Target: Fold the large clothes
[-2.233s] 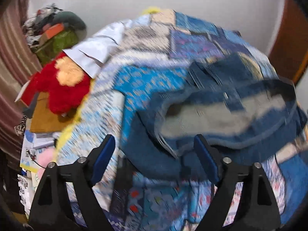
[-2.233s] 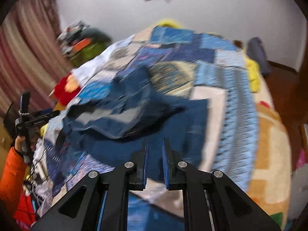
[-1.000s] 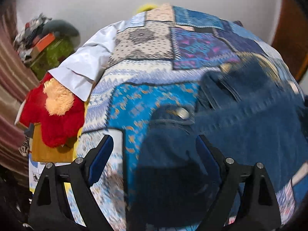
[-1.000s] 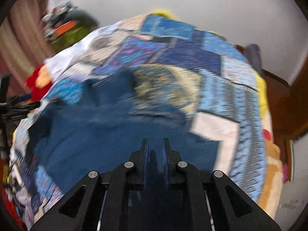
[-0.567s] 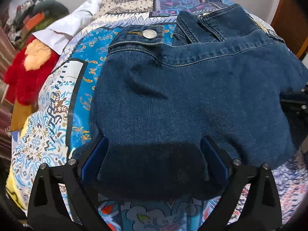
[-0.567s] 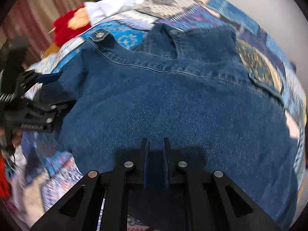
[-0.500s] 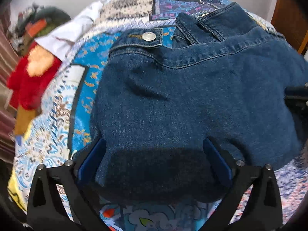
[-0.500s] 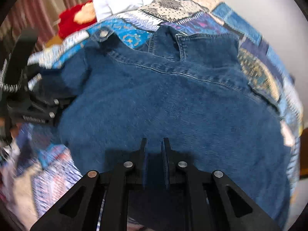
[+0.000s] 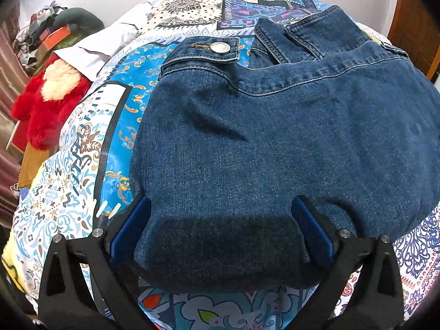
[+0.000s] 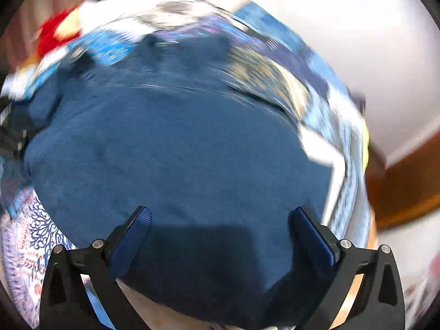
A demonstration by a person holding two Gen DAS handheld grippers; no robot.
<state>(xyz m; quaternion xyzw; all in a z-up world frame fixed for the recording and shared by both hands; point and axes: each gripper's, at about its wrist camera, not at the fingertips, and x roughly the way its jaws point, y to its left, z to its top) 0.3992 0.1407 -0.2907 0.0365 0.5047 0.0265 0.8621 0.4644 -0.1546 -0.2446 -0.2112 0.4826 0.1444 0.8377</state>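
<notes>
A dark blue denim jacket point(image 9: 275, 143) lies folded on the patchwork bedspread point(image 9: 82, 151), collar point(image 9: 302, 35) and a metal button point(image 9: 219, 47) at the far side. My left gripper point(image 9: 221, 202) stands open, its blue pads on either side of the jacket's near left edge, not pressing it. In the blurred right wrist view the same jacket point(image 10: 178, 151) fills the middle. My right gripper point(image 10: 220, 211) is opening, jaws wide, denim lying loose between them. The left gripper shows as a dark blur at that view's left edge.
A red plush toy point(image 9: 46, 104) and a white cloth point(image 9: 104, 46) lie at the bed's far left, with a pile of bags and clothes point(image 9: 55, 33) behind them. A brown wooden door point(image 9: 412, 27) stands at the right, a white wall point(image 10: 357, 41) behind the bed.
The jacket came down from the air onto the bed, folded. My right gripper's jaws went from shut to wide open as it swung. My left gripper sank with the jacket, then held still.
</notes>
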